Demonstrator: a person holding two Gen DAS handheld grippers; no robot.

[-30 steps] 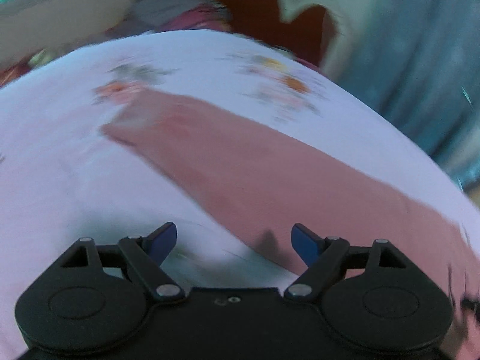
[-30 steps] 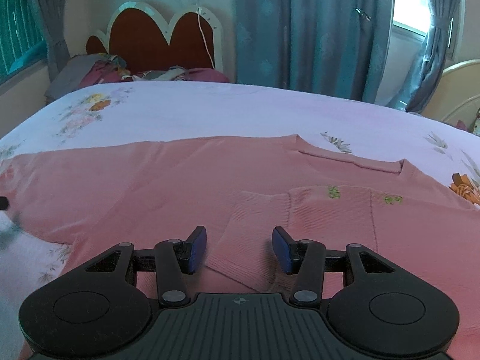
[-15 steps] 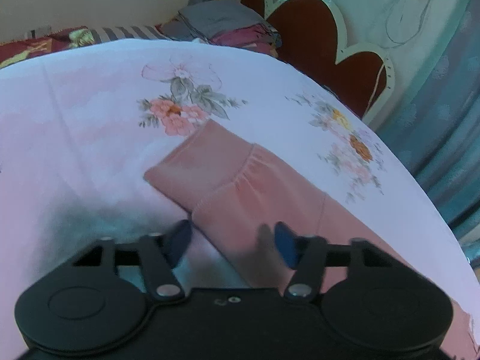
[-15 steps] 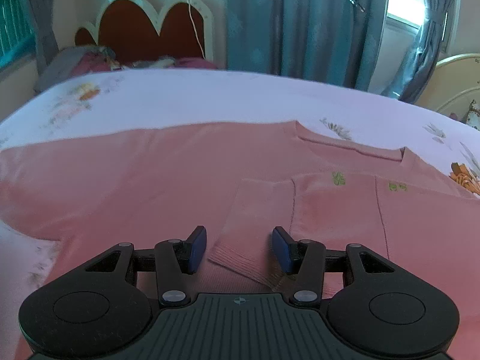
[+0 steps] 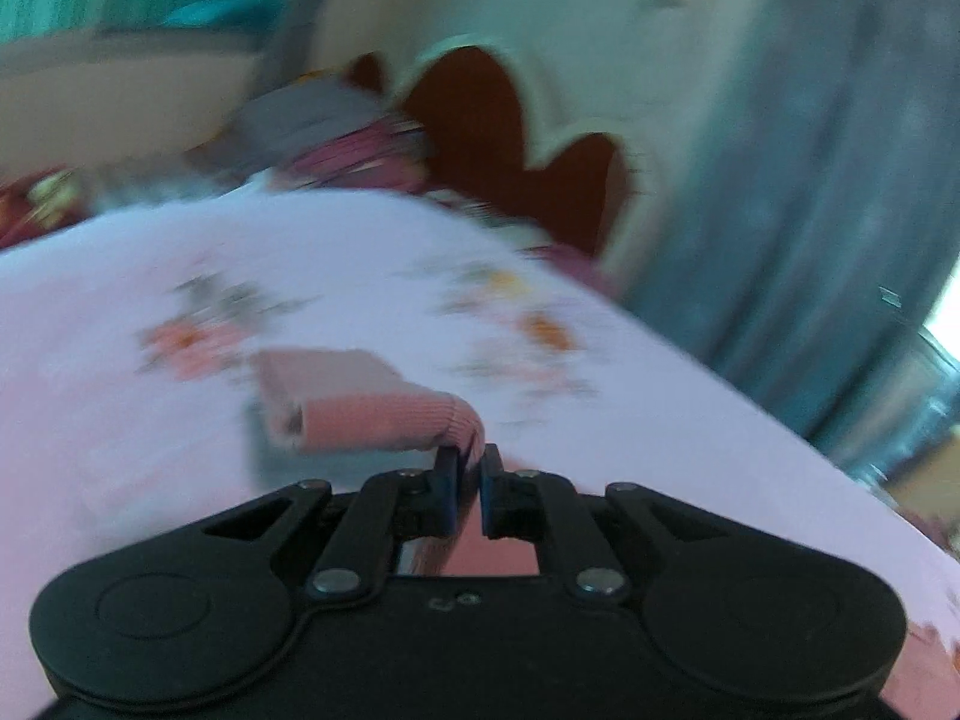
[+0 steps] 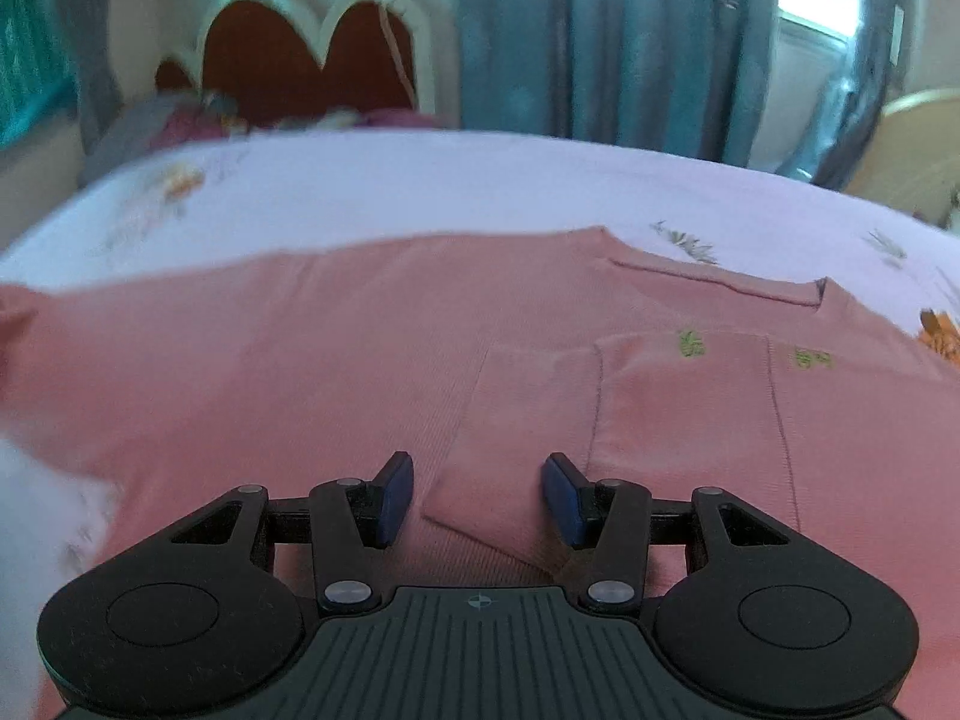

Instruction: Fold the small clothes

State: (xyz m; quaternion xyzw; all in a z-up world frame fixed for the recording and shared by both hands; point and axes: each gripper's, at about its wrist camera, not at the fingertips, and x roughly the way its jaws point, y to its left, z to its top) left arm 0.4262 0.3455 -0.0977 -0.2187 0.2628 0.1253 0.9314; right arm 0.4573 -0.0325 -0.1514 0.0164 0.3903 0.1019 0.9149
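Note:
A pink knit sweater (image 6: 372,348) lies spread on the bed, one sleeve folded across its front with the ribbed cuff (image 6: 516,426) near my right gripper. My right gripper (image 6: 477,495) is open and empty, hovering low over that cuff. In the left wrist view, my left gripper (image 5: 470,465) is shut on the other sleeve's pink cuff (image 5: 372,414), lifted off the sheet; the cuff's free end droops to the left. The view is blurred.
The bed has a white floral sheet (image 6: 420,186). A red scalloped headboard (image 6: 300,54) and a pile of clothes (image 6: 180,120) stand at the far end. Blue curtains (image 6: 600,36) hang behind. A round chair back (image 6: 900,144) stands at the right.
My left gripper has closed on the sleeve cuff and lifted it from the sheet. My right gripper has stayed open, low over the folded sleeve.

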